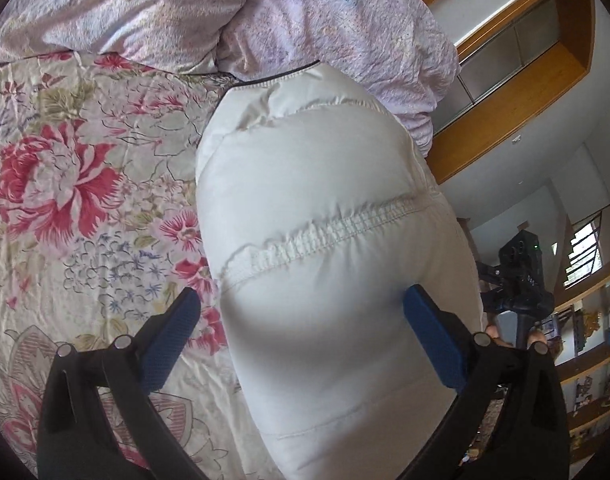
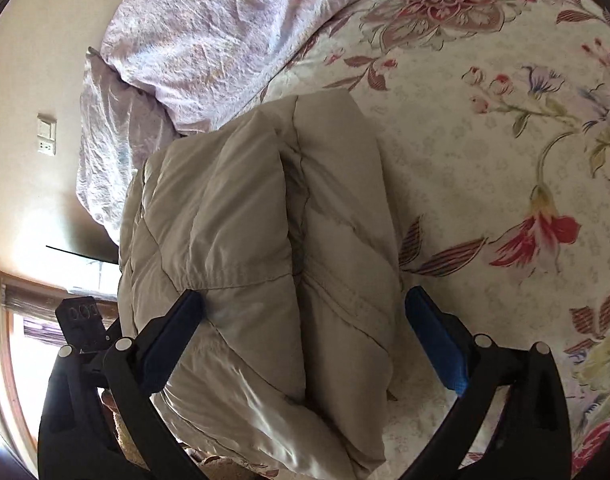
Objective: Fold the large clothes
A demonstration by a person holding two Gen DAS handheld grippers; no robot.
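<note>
- Floral bedspread (image 1: 85, 168) to the left, crumpled lilac quilt (image 1: 313, 12) heaped at its far end.
- Puffy white jacket (image 1: 325, 208) lying folded on the bedspread, far edge against the quilt.
- Left gripper (image 1: 301, 304) spread wide astride the jacket; right pad sunk into the padding, grip itself impossible to tell.
- Right gripper (image 2: 305, 304) fully wide, straddling the folded jacket, pads at its flanks.

Daylight from the bright window (image 2: 21, 344) at the near left makes soft shadows, and the puffy white quilted jacket (image 1: 325, 208) shines pale. Both fisheye views bend strongly at the dark edges. Near parts are a little blurred.
</note>
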